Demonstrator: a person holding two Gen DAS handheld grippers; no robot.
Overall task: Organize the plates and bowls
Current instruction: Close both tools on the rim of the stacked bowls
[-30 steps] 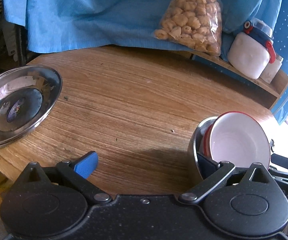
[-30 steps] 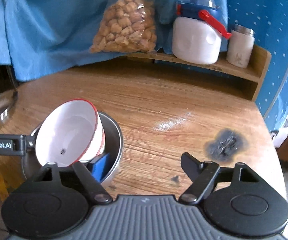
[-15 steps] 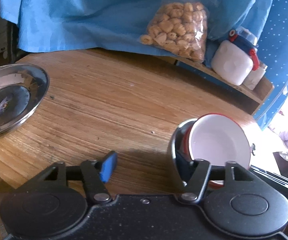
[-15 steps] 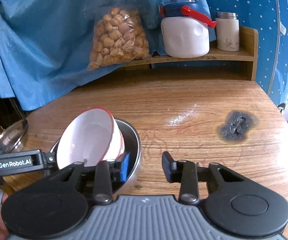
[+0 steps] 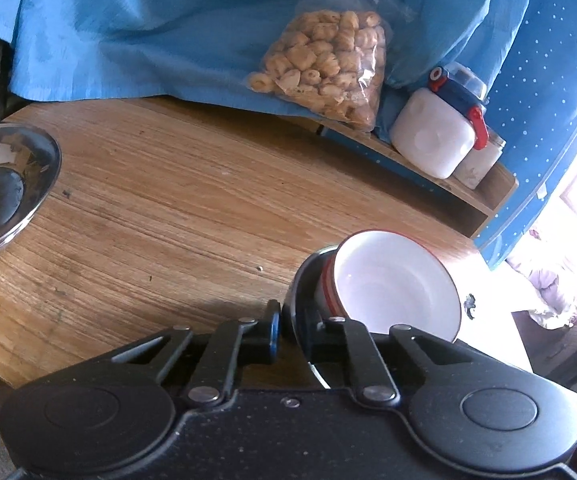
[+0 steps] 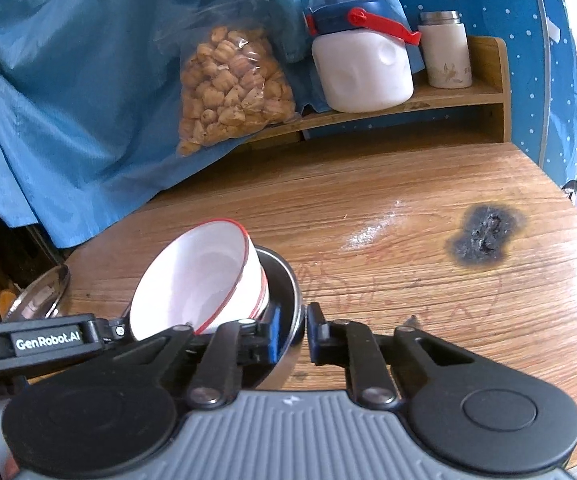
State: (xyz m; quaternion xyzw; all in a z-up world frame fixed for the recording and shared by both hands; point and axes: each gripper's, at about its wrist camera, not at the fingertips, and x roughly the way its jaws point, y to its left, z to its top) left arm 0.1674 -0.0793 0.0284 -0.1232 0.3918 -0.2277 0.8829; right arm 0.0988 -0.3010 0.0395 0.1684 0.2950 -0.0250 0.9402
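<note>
Both claws pinch opposite sides of the steel bowl's rim near the tabletop's front edge: left claw, right claw. The white bowl sits tilted inside it. An uneven lift could tip it out.

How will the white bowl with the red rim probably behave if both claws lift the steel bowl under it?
The white bowl leans tilted inside the steel bowl, so it may slide or rock. Its glossy surface looks slippery on metal. It appears ceramic or enamel, so a fall could chip it. Each claw, left and right, pinches only the steel rim.
</note>
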